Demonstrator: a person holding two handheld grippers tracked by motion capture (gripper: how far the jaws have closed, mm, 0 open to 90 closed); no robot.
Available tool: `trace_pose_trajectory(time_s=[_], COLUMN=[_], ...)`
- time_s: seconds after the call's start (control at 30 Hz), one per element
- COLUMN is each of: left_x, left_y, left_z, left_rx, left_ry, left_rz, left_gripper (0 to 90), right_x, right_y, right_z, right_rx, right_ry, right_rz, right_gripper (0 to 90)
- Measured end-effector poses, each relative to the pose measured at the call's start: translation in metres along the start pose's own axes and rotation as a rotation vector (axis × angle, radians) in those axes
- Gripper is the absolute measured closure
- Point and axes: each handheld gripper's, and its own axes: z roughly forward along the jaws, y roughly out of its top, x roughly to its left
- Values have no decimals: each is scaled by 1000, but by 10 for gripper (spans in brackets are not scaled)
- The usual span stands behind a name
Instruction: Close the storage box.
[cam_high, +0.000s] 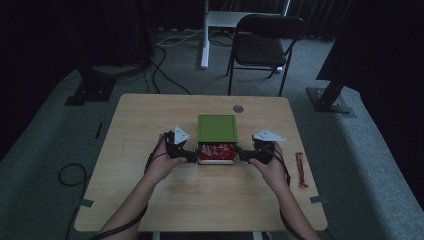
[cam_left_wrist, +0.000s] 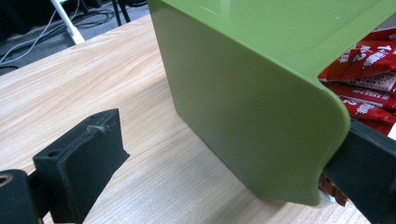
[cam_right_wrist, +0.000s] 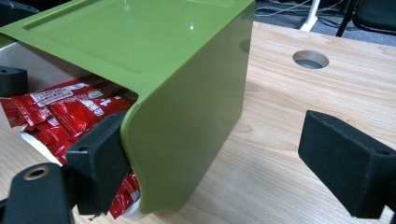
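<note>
Green lid (cam_high: 216, 128) sits mid-desk, shifted toward the far side over a white box (cam_high: 216, 161), so the near part of the box lies uncovered, packed with red sachets (cam_high: 216, 150). Left gripper (cam_high: 191, 156) at the lid's near left corner: jaws wide apart, one inside against the sachets, the other out over bare wood, nothing clamped. Right gripper (cam_high: 241, 156) mirrors it at the near right corner, jaws wide, straddling the lid's side wall, no grip. One loose red sachet (cam_high: 300, 169) lies well apart near the right edge of the desk (cam_high: 150, 125). Round cable hole (cam_high: 238, 108) just beyond the lid.
</note>
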Motion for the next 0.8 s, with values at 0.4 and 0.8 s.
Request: trace_pose_trajectory(time_s=[0.4, 0.8], left_x=[-4, -6], left_y=[0, -3], left_z=[-7, -21], left_rx=[-7, 9], left_ry=[-86, -142], left_rz=[-25, -62], left_gripper=[50, 68], right_x=[2, -5], right_y=[0, -10], right_z=[-8, -22], right_rx=[-43, -43], right_ry=[19, 14], right_rz=[14, 18], right_gripper=[110, 111])
